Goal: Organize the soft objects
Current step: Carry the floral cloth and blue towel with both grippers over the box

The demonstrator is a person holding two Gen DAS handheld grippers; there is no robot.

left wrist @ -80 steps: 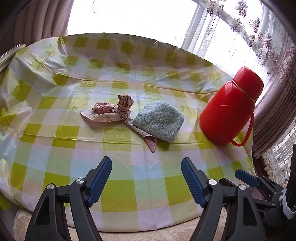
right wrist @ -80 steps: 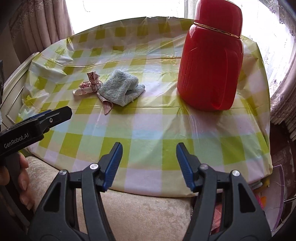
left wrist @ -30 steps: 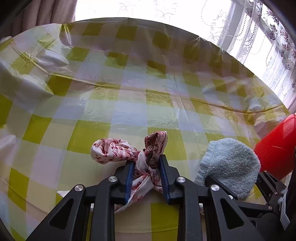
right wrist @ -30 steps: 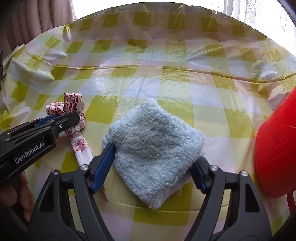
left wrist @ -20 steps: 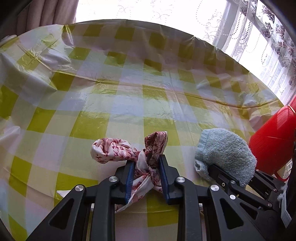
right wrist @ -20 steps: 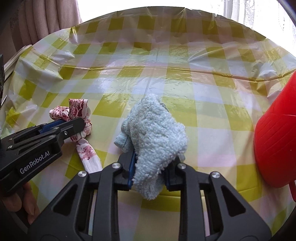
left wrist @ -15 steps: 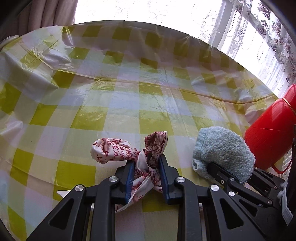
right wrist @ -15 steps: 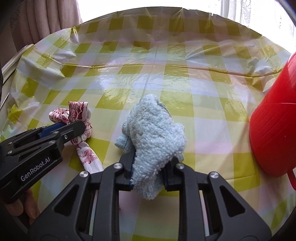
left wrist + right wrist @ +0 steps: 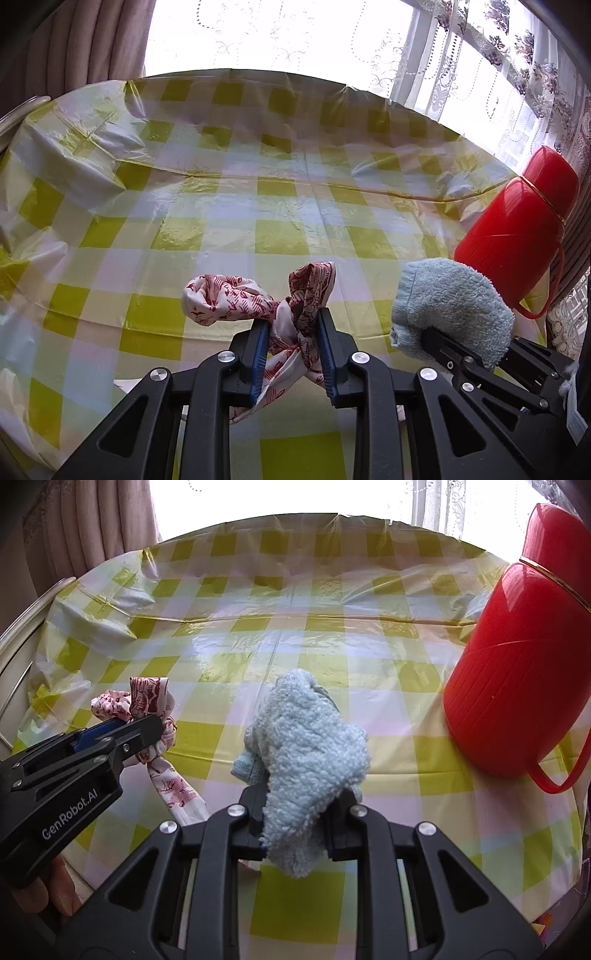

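Blue pads of the left gripper point(image 9: 291, 349) squeeze a red and white patterned scarf point(image 9: 258, 302) at its knot. One end sticks up and one tail hangs down past the pads. Next to it, the right gripper point(image 9: 295, 818) is pinched tight on a fluffy light blue towel point(image 9: 306, 753), which bunches up between its fingers and flops over them. Both soft things are up off the counter point(image 9: 221, 206), which has a shiny yellow and white checked cover. A big red flask point(image 9: 517, 672) with a handle stands on the right side.
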